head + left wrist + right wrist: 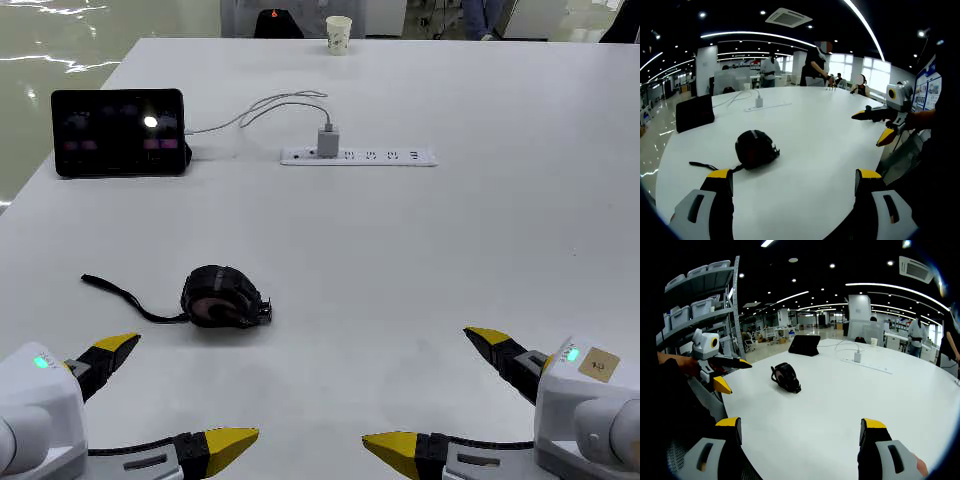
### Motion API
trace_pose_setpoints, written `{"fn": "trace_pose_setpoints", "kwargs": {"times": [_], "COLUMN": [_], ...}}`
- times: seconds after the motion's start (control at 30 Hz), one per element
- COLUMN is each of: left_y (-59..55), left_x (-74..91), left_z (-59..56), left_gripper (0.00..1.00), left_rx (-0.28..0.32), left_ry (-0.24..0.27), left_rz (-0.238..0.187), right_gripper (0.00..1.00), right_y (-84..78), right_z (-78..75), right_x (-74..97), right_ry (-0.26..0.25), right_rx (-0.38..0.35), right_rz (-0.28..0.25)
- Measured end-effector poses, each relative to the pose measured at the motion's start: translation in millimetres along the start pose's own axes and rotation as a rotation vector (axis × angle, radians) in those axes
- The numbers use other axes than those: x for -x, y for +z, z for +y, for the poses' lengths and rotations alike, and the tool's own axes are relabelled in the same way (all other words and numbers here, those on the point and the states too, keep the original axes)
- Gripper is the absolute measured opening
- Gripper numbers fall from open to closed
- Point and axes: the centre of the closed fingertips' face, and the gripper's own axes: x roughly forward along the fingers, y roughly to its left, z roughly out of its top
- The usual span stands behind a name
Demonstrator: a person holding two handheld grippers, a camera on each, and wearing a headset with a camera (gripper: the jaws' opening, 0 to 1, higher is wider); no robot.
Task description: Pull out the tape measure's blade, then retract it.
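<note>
Tape measure (pixel 222 297) is untouched: left gripper (pixel 175 395) and right gripper (pixel 435 390) hang at the near bench (pixel 450 250) edge, fingers apart and empty. It lies ahead of the left, the nearer one, blade end (pixel 265 310) pointing right, strap (pixel 120 293) trailing left.

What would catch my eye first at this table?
A round black tape measure with a wrist strap lies near the front of the white table. Flanking it, the yellow-tipped left tool and right tool hang open, apart from it. A dark tablet stands at the far left.
</note>
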Motion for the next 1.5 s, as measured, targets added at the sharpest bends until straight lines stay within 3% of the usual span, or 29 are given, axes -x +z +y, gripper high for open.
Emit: {"fn": "trace_pose_setpoints", "kwargs": {"times": [1.5], "left_y": [3.8], "left_x": [-2.9], "left_z": [3.5], "left_gripper": [0.99], "left_rx": [-0.015], "left_ry": [-0.009], "left_rz": [0.009], "right_gripper": [0.99], "right_y": [-2.4], "right_z": [2.1], "right_x": [-2.8], "right_ry": [0.024], "right_rx": [0.015], "right_rz": [0.019]}}
